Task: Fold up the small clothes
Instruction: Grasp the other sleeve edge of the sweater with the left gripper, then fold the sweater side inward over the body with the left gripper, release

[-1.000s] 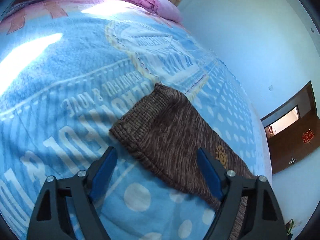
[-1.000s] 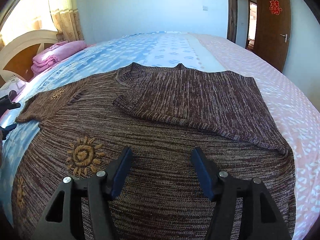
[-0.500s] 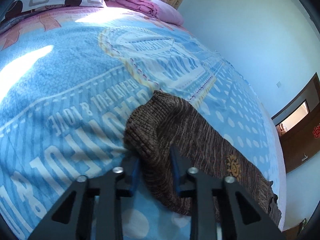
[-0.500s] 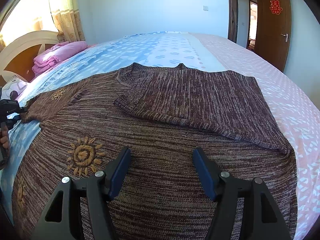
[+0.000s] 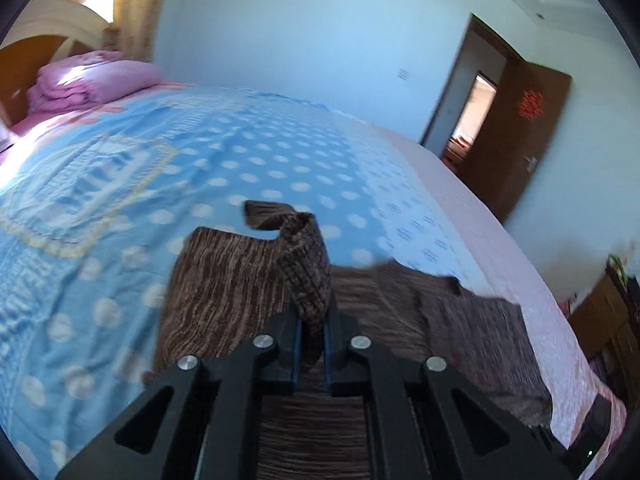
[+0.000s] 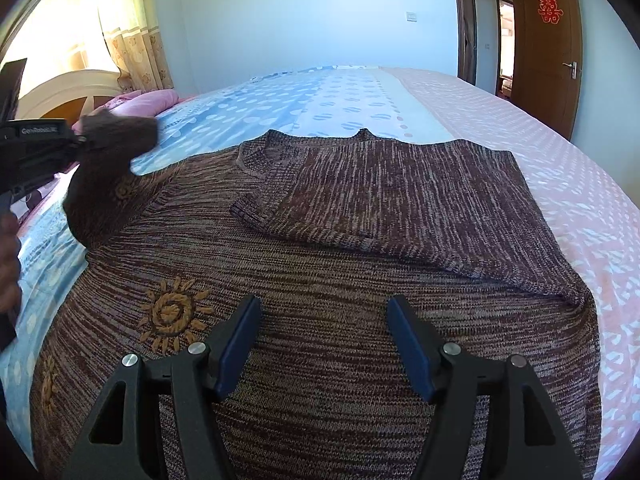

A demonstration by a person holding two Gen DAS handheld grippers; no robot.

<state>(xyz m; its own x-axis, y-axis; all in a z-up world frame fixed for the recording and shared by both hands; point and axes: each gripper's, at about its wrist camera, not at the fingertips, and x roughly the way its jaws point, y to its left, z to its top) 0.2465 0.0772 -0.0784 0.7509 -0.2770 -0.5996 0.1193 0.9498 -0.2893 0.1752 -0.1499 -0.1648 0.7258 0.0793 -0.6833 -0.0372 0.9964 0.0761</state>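
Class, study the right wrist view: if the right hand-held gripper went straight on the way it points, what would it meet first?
Most likely the brown sweater lying on the bed: the open right hand-held gripper points down onto its knit; depth is unclear.

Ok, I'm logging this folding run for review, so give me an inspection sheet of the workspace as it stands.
Surface: bed with a blue dotted cover and a pink side strip.
Job's things: brown knit sweater spread flat, one sleeve already folded across the chest; the other sleeve's cuff is lifted off the bed.
Clutter: folded pink bedding by the headboard.
Grippers: left gripper shut on the cuff; right gripper open, over the sweater's lower part, holding nothing.
Cables: nothing seen.
Surroundings: curtains at a sunlit window, brown door with a red ornament, pale walls.
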